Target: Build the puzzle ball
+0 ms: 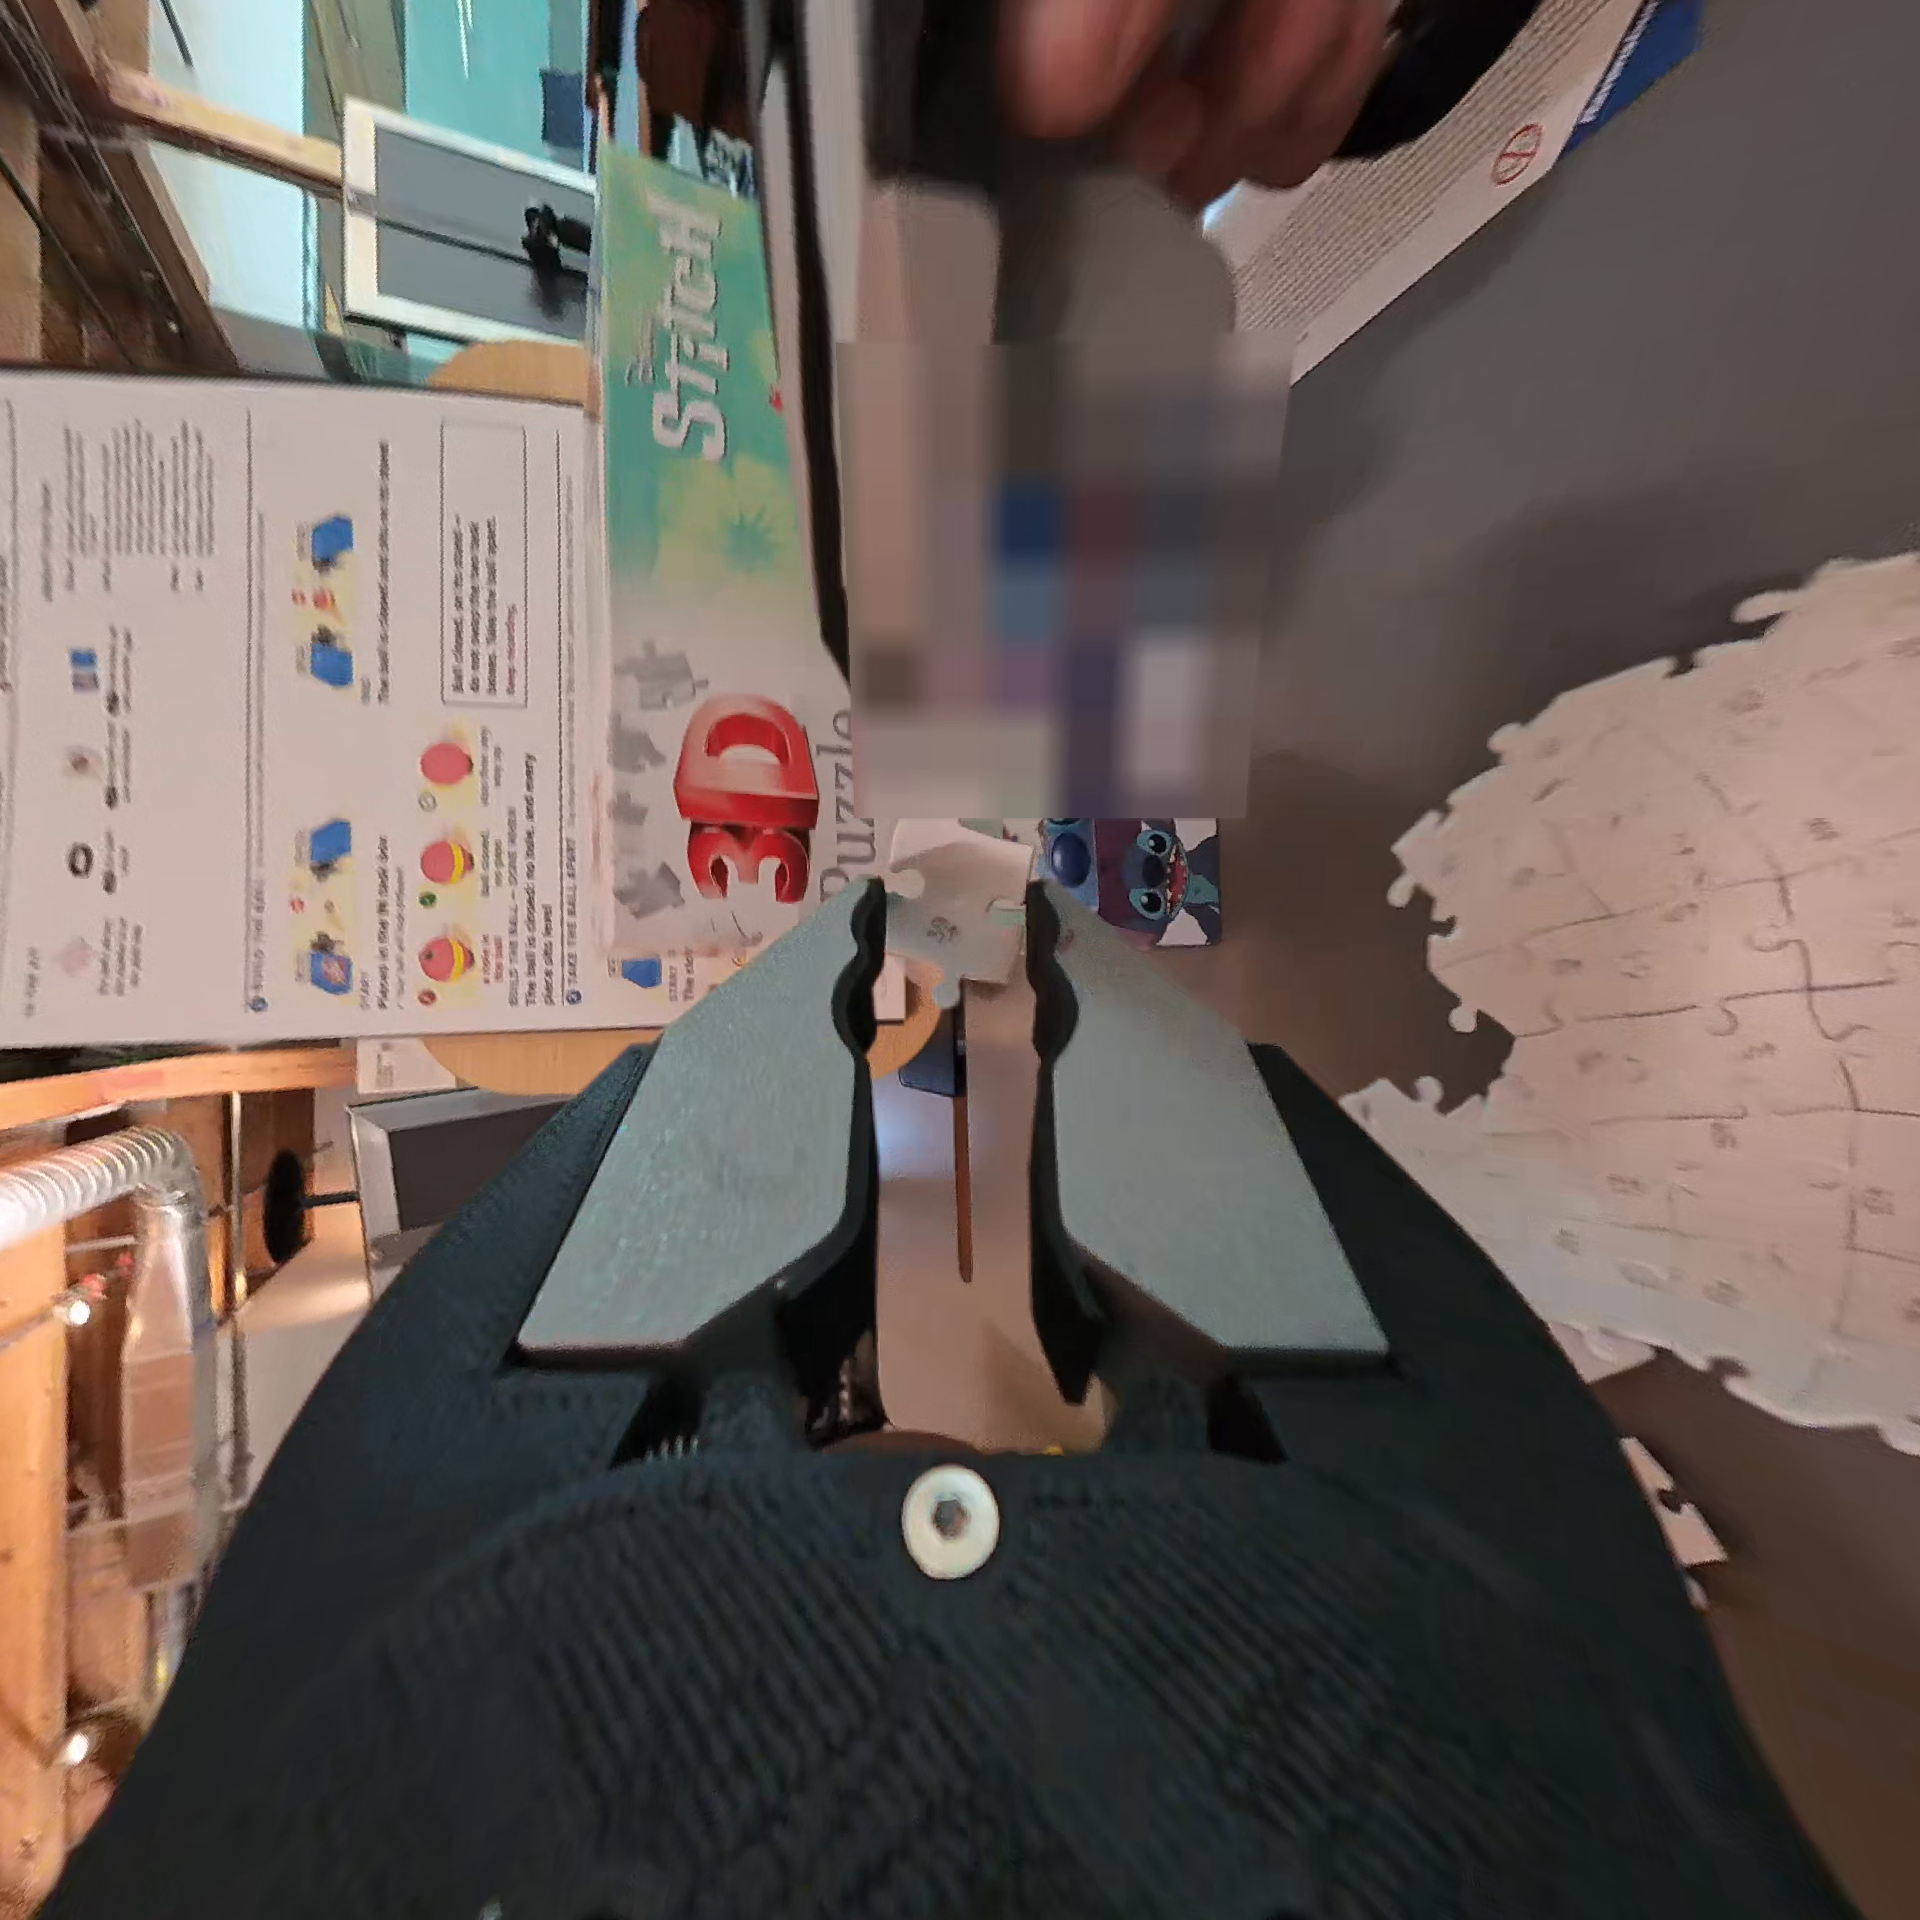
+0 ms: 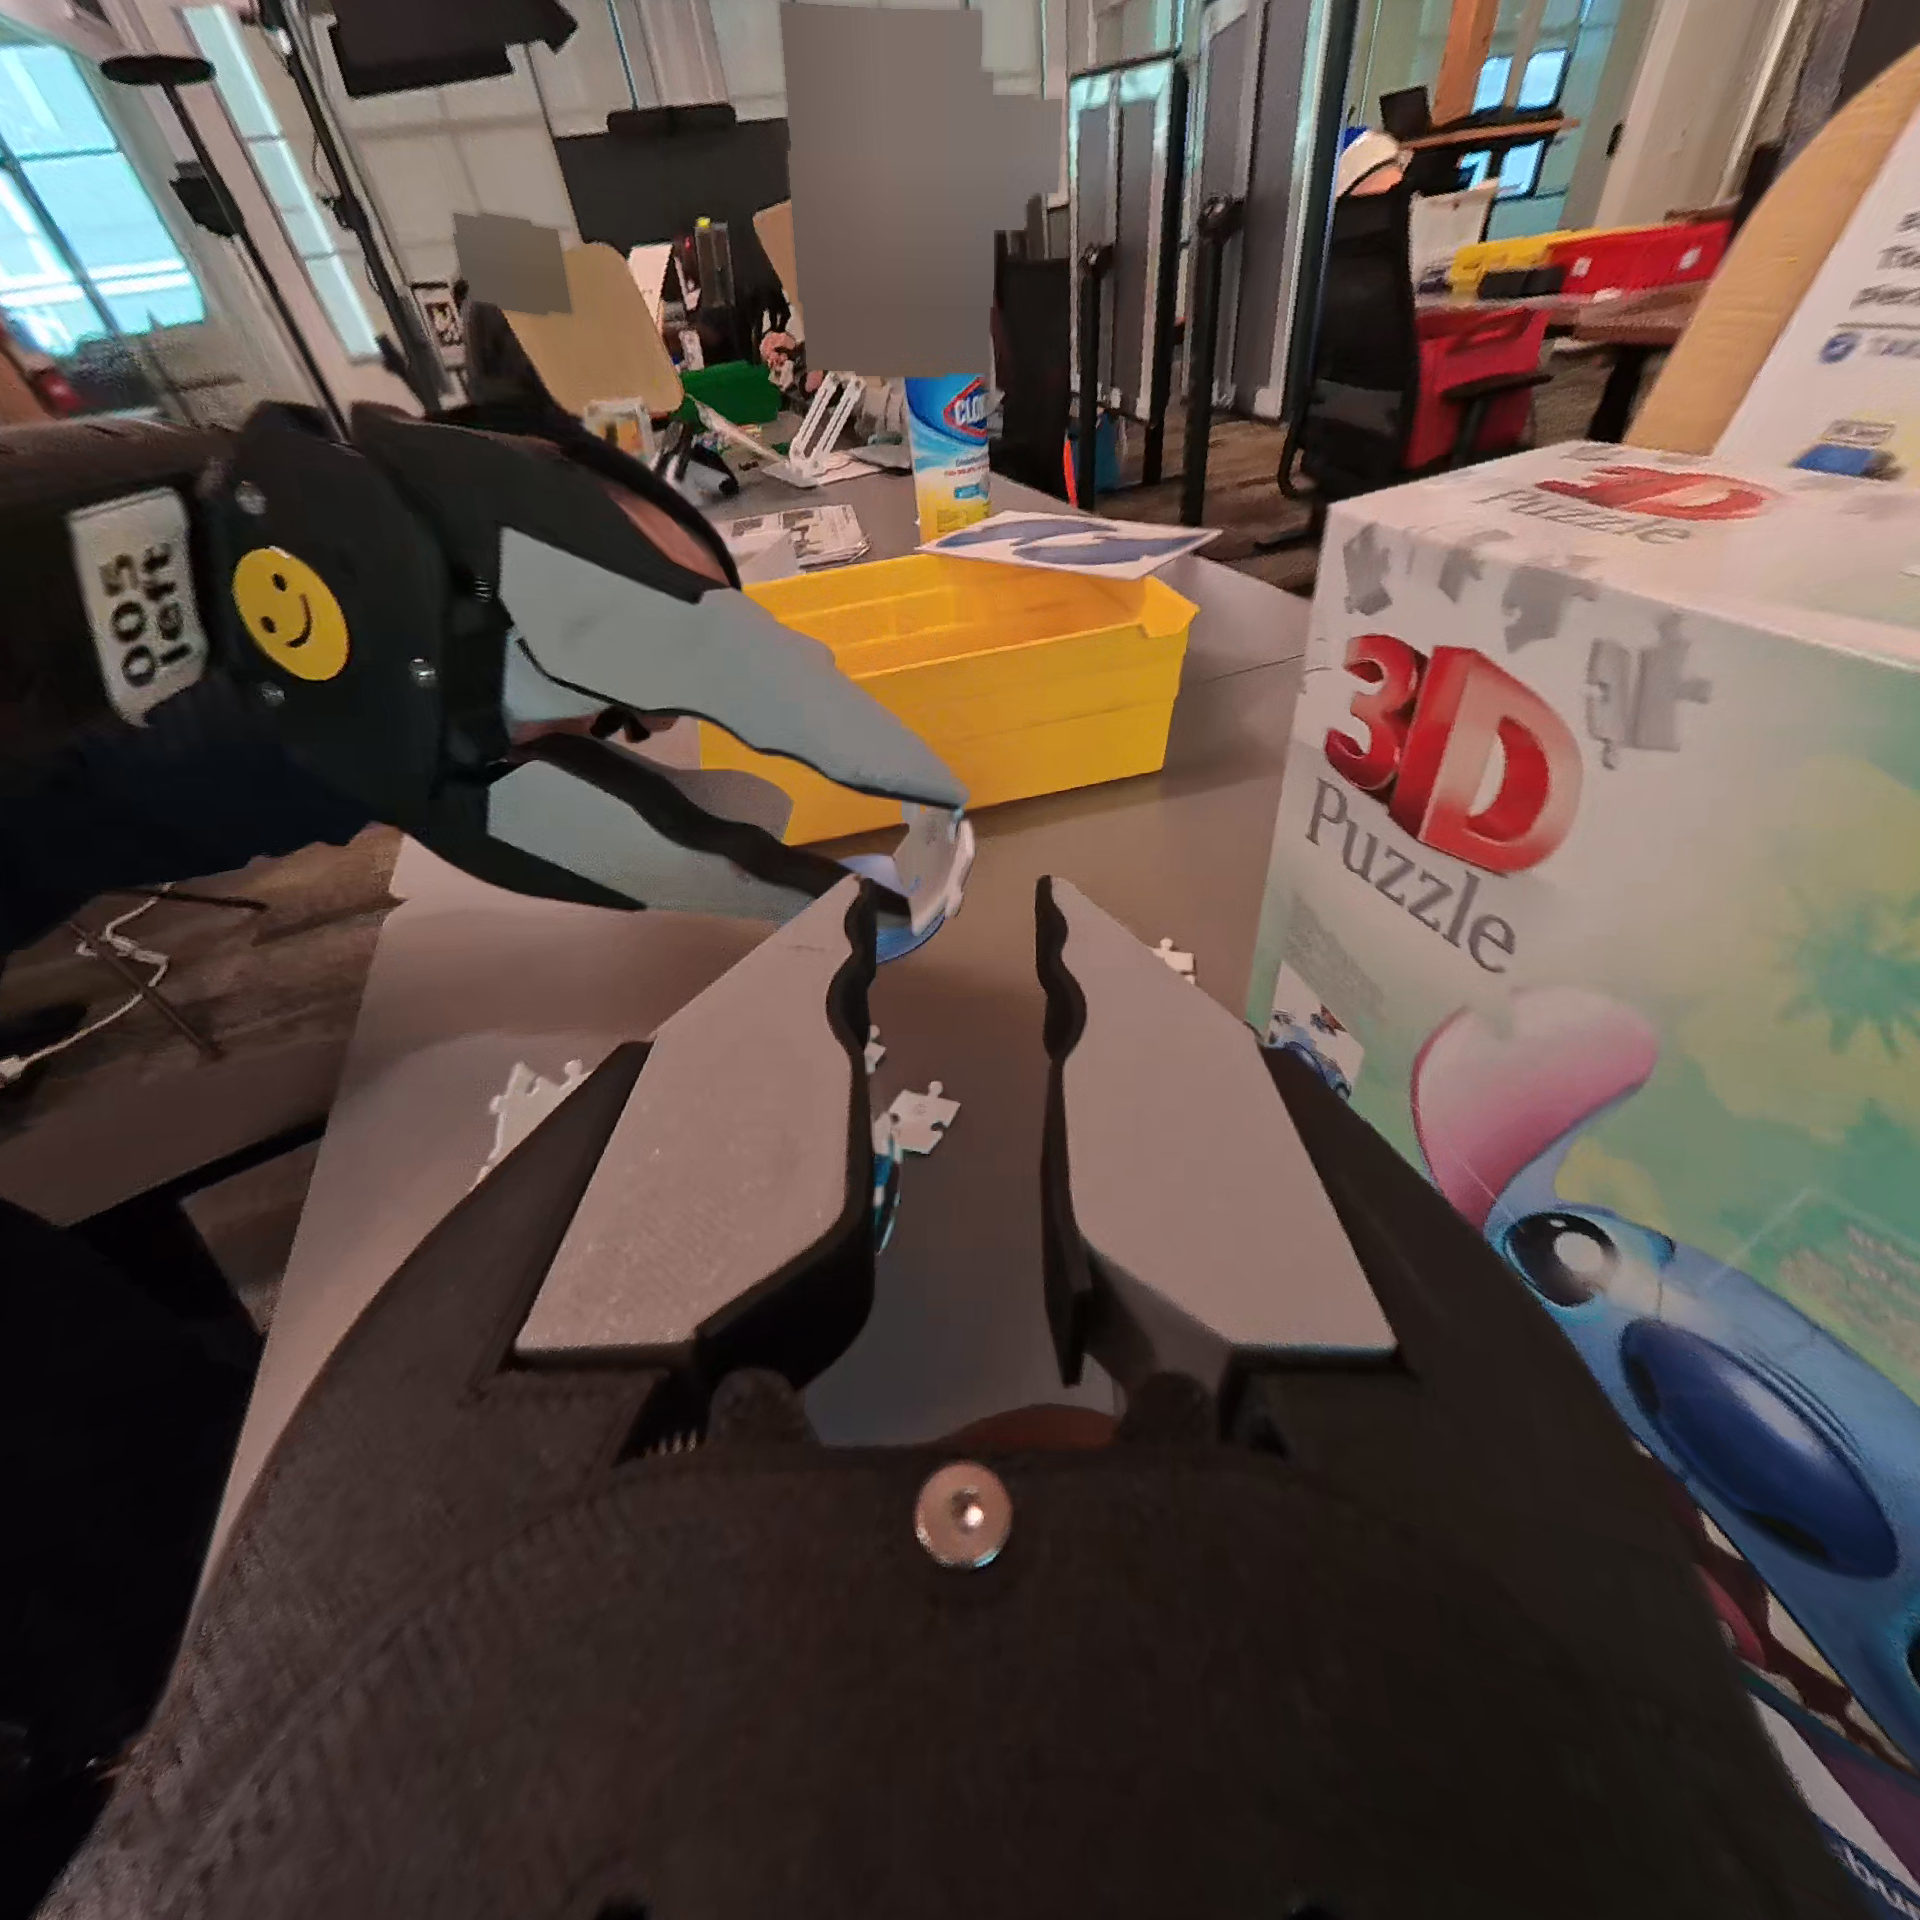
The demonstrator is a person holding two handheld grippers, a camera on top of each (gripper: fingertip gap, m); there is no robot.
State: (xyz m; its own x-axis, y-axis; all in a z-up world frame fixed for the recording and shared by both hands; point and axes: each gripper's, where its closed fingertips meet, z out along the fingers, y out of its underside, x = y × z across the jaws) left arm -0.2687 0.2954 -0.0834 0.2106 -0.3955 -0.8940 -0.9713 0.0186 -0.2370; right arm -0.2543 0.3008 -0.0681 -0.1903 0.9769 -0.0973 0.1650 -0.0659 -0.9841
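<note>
Puzzle piece pinched — left claw tips.

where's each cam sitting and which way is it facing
Left wrist view: on the left gripper, rolled sideways, facing the puzzle box; its fingers pinch a puzzle piece; half-built ball alongside.
Right wrist view: on the right gripper, open, facing across the grey table toward a yellow bin.
Shared: box, piece, left gripper.
</note>
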